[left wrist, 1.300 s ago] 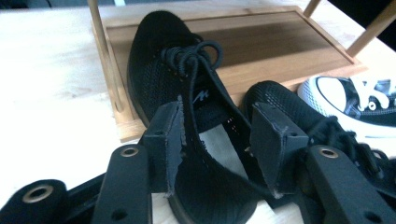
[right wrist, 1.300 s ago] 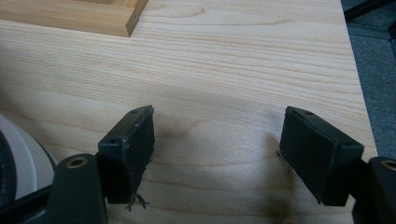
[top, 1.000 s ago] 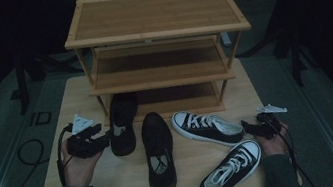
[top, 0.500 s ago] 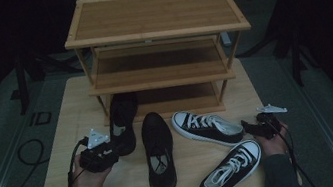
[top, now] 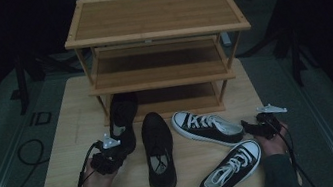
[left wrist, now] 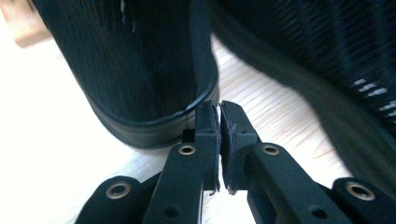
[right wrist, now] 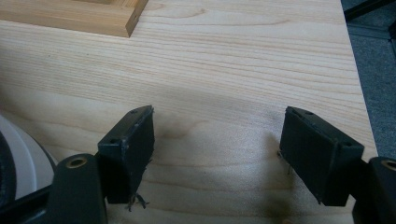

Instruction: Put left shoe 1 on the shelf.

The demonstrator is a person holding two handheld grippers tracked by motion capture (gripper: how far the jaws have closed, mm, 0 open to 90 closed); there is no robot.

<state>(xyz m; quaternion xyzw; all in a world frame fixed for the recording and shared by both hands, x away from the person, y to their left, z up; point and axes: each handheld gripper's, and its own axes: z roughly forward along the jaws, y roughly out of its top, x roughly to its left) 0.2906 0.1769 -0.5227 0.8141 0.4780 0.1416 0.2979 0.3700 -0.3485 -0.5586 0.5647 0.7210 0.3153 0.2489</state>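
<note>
Two black shoes lie on the wooden table [top: 73,138]: one [top: 122,118] with its toe under the rack, the other [top: 158,150] beside it. My left gripper [top: 120,151] sits at the first shoe's heel. In the left gripper view that heel [left wrist: 140,70] stands right in front of my left gripper [left wrist: 219,109], whose jaws are together with nothing seen between them. Right of the black pair lie two black-and-white sneakers [top: 208,127] [top: 229,169]. My right gripper [top: 252,128] rests between these, open over bare wood [right wrist: 217,135].
A three-tier wooden shoe rack [top: 153,24] stands at the back of the table, its shelves bare; one foot [right wrist: 79,16] shows in the right gripper view. A sneaker's white toe [right wrist: 18,149] lies left of my right jaws. The table's right edge is close to that hand.
My left gripper has moved right and a little toward the person, up to the heel of the left black shoe. The right gripper and the shoes have not moved.
</note>
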